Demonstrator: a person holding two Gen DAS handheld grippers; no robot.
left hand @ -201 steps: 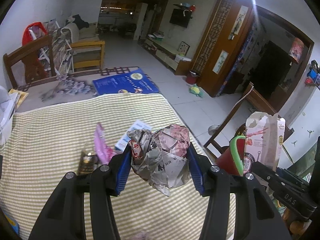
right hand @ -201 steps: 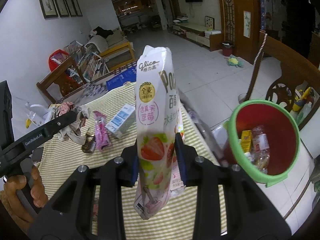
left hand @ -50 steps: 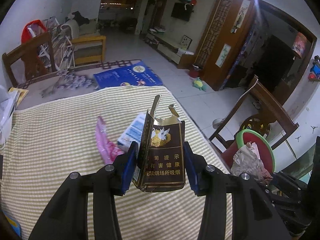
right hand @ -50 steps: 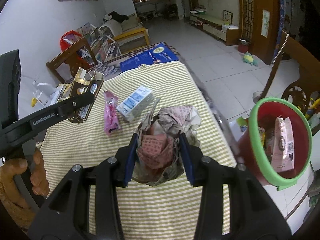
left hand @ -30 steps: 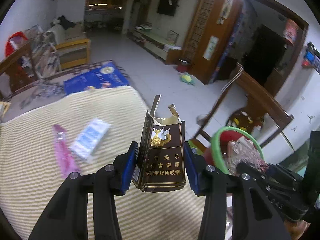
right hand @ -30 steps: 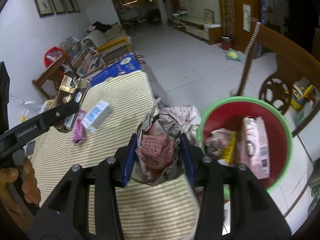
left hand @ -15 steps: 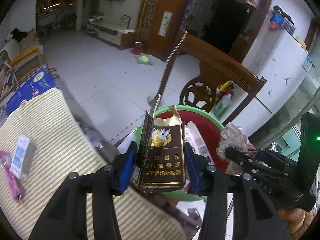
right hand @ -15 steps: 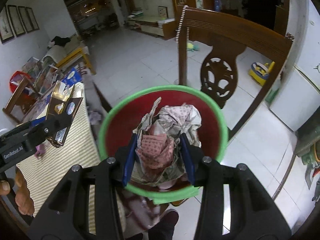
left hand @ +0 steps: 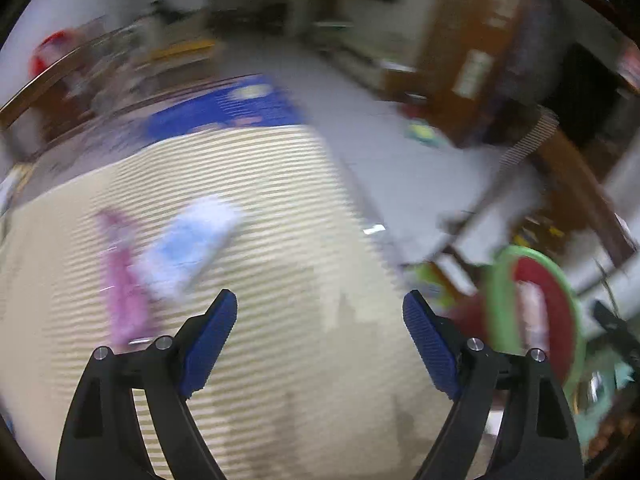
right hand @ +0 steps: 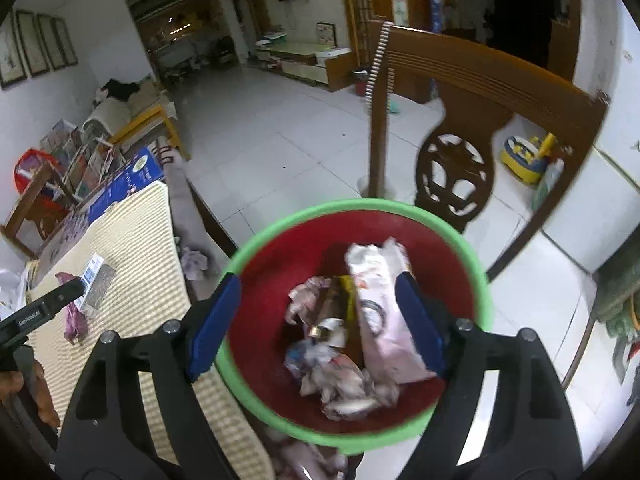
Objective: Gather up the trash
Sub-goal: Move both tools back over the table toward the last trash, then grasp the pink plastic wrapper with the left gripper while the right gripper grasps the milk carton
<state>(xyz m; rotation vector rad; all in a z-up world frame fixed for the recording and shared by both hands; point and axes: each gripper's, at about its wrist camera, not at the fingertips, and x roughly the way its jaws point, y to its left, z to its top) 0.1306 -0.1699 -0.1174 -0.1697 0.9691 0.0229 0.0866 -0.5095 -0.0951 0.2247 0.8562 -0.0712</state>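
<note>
Left gripper (left hand: 320, 312): we see its blue-padded jaws spread wide and opening further, with nothing between them; it points down at the striped tablecloth (left hand: 280, 208). This view is heavily blurred.
Right gripper (right hand: 318, 292): we see it poised over the mouth of the bin, jaws wide apart and opening, the pads pressing on nothing; the trash seen between them lies down inside the bin.
Bin (right hand: 256, 256): a red bucket with a green rim, standing just off the table edge, beside a wooden chair (right hand: 472, 92). In the left wrist view it appears at the right border (left hand: 560, 304).
Trash in the bin: we make out a pink-and-white snack bag (right hand: 384, 312) leaning against the far wall, a dark gold-trimmed carton (right hand: 332, 304) beside it, and crumpled newspaper (right hand: 340, 380) at the near side.
Trash on the table: a pink wrapper (left hand: 124, 280) and a pale blue-and-white box (left hand: 192, 240) lie side by side on the cloth, ahead and to the left of the left gripper. We find the same two in the right wrist view, wrapper (right hand: 74, 320) and box (right hand: 94, 280), at the far left.
Hand (right hand: 24, 392): we see part of the person's hand at the lower left edge of the right wrist view, on the handle of the left gripper.
</note>
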